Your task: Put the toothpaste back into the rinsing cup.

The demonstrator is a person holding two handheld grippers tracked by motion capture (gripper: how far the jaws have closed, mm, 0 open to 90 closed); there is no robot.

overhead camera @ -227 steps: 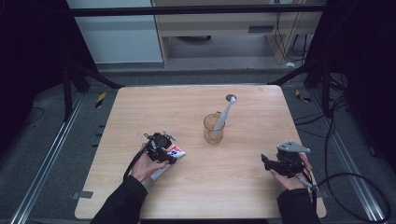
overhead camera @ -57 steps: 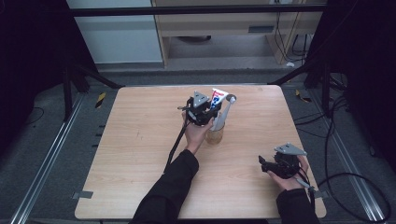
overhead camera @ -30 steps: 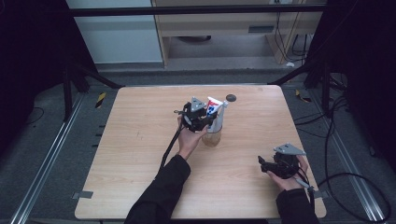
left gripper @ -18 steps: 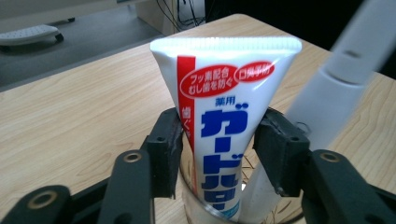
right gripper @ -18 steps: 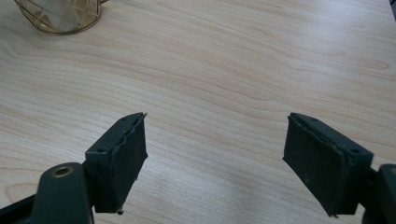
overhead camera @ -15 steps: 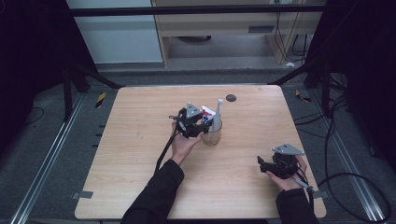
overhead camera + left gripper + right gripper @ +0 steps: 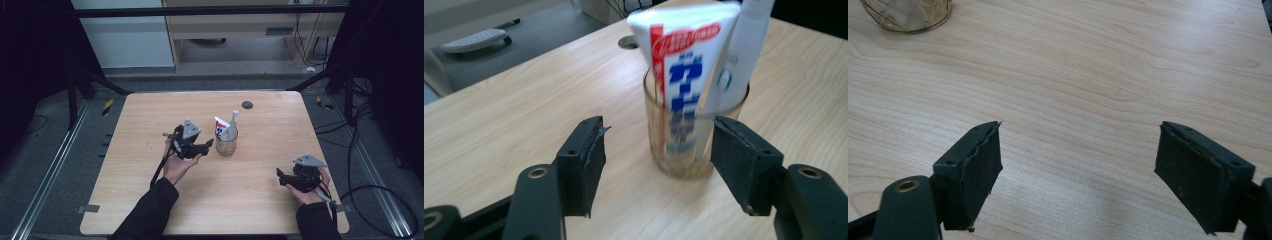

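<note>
A clear glass cup stands near the middle of the wooden table. Inside it stand a white, red and blue toothpaste tube and a white electric toothbrush, leaning together. My left gripper sits just left of the cup; its jaws have just been opening and are now open, with nothing between them. My right gripper rests open over bare wood at the front right, and the cup's base is far off at the top left of its view.
A small dark round hole marks the table's far side. Metal rails and cables lie on the floor around the table. A shelf unit stands beyond the far edge.
My left gripper let go of the toothpaste tube, which now stands in the cup, and drew back to the left and toward the person. The right gripper has not moved.
</note>
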